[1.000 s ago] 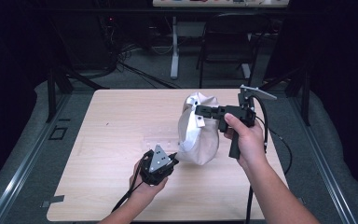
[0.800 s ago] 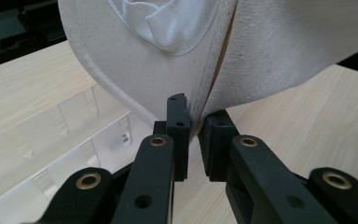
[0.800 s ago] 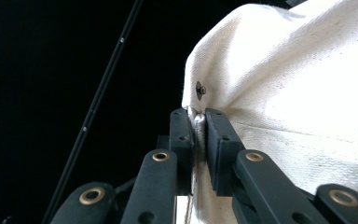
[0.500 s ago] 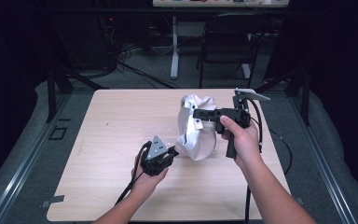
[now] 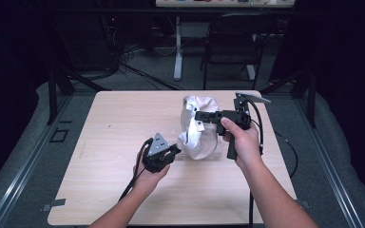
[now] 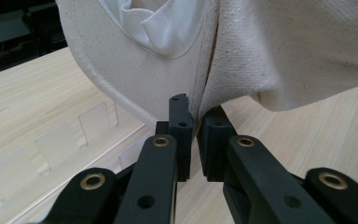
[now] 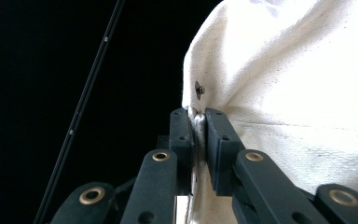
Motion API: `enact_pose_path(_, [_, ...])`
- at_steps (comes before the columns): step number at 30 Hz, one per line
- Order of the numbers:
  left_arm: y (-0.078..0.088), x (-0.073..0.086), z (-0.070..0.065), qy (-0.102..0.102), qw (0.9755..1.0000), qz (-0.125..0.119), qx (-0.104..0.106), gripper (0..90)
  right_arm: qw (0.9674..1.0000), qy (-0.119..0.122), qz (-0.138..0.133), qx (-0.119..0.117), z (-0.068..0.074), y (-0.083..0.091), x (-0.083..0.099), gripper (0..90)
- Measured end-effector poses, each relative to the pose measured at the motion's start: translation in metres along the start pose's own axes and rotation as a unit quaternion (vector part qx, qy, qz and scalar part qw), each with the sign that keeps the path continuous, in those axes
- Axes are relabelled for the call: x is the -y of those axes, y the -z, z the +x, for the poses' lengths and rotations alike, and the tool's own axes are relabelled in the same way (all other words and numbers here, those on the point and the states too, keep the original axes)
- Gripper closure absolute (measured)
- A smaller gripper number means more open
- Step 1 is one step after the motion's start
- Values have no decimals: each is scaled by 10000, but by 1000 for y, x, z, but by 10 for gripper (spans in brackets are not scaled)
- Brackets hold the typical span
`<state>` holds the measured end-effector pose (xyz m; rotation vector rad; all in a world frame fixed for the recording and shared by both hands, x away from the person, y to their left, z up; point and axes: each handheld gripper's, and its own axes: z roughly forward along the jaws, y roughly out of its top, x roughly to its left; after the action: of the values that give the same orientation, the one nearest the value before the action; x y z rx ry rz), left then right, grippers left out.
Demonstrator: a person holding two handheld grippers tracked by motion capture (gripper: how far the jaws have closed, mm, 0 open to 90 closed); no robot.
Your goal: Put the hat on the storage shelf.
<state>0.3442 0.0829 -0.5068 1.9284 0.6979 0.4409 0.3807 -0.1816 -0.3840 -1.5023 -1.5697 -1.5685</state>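
A white canvas cloth [image 5: 202, 137] hangs bunched above the wooden table [image 5: 123, 118], its lower part resting on the boards. My right gripper [image 5: 197, 115] lies level and points left, shut on a fold near the cloth's top. In the right gripper view the jaws [image 7: 199, 116] pinch that fold just below a small metal rivet [image 7: 199, 88]. At the cloth's lower left edge, my left gripper [image 5: 177, 148] is shut. The left gripper view shows its jaws [image 6: 198, 116] closed on a hanging seam of the cloth [image 6: 284, 51].
A clear plastic strip with notches [image 6: 51, 149] lies on the table beside the left gripper. Cables trail from both grippers towards the near edge. A chair [image 5: 233, 47] and a white post [image 5: 178, 52] stand on the dark floor behind the table.
My left gripper has slid away from the person, up to the cloth's lower edge. The right gripper has sunk a little and drifted left with the cloth.
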Motion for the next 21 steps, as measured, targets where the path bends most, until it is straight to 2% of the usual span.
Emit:
enact_pose_path(6, [-4, 2, 10, -36, 9999, -11, 111, 850, 10000, -32, -23, 24, -3, -4, -1, 822])
enact_pose_path(16, [-10, 9, 17, 155, 9997, -13, 201, 849, 9999, -70, 31, 67, -9, -12, -2, 822])
enact_pose_path(21, [-9, 13, 15, 181, 9998, 28, 91, 849, 9999, -114, 35, 49, -10, -14, -1, 822])
